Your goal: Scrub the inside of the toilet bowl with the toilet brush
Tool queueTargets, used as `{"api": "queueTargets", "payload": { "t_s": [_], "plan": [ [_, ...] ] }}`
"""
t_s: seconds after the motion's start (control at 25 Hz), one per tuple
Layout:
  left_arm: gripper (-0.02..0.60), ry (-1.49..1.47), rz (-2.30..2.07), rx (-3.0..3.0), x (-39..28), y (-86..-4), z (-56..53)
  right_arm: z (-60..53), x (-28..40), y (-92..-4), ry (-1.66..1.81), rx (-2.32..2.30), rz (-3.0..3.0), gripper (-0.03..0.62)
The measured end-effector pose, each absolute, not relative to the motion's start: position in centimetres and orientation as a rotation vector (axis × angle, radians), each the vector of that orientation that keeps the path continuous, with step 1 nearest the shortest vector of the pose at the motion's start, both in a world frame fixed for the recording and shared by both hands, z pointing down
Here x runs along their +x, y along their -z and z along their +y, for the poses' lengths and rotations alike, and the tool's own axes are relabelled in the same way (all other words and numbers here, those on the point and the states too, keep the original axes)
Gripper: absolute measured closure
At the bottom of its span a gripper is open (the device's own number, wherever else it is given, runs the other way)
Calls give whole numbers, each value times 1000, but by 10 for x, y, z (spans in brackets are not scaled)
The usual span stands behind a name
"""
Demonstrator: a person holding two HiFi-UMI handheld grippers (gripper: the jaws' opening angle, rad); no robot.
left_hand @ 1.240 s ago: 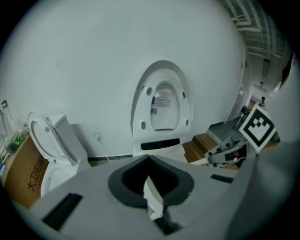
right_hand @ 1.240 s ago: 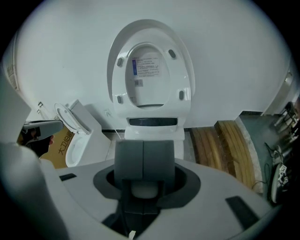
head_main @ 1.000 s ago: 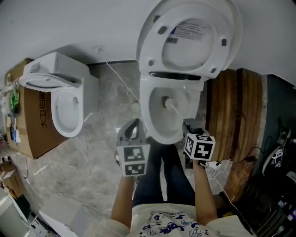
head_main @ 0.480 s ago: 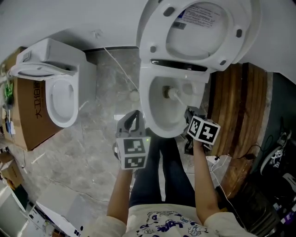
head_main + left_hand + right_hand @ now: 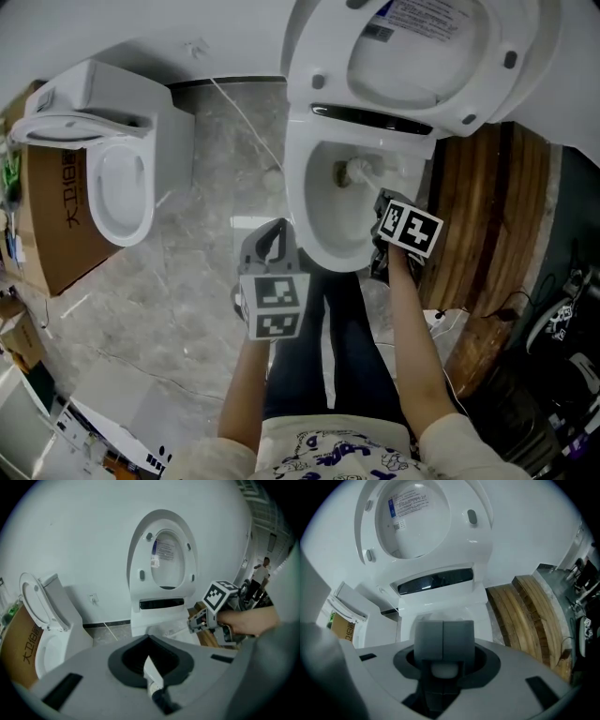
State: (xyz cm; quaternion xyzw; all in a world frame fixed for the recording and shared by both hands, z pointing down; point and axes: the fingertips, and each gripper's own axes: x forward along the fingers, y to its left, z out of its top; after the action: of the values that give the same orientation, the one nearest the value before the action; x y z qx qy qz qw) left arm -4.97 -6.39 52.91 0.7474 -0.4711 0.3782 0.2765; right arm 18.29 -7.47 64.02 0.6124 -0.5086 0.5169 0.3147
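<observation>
Seen from above, a person stands facing an open toilet, a gripper in each hand. The right forearm (image 5: 414, 347) stretches forward over the near right edge of the toilet bowl (image 5: 298, 202). The right gripper (image 5: 384, 217) points down into the bowl, its two grey jaws pressed together on the white handle of the toilet brush (image 5: 357, 170). The brush head sits low inside the bowl, towards the back, beside the drain opening.

The left forearm (image 5: 248, 384) is bent closer to the body. The left gripper (image 5: 272, 230) hovers over the marble floor (image 5: 187, 309), just beside the bowl's left front rim, its curved jaws meeting at the tips with nothing between them.

The seat and lid (image 5: 422, 56) stand raised against the white wall. A second toilet (image 5: 122, 202) stands well to the left, with a cardboard box (image 5: 52, 225) beside it. Stacked wooden planks (image 5: 483, 216) lie right of the bowl, next to the right gripper.
</observation>
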Motion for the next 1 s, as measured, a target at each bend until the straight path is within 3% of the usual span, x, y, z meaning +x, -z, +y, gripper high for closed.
{"api": "queueTargets", "payload": {
  "t_s": [1.0],
  "plan": [
    [580, -1007, -1252, 1958, -51, -551, -50, -115, 153, -686, -1464, 1591, -1379, 425]
  ]
}}
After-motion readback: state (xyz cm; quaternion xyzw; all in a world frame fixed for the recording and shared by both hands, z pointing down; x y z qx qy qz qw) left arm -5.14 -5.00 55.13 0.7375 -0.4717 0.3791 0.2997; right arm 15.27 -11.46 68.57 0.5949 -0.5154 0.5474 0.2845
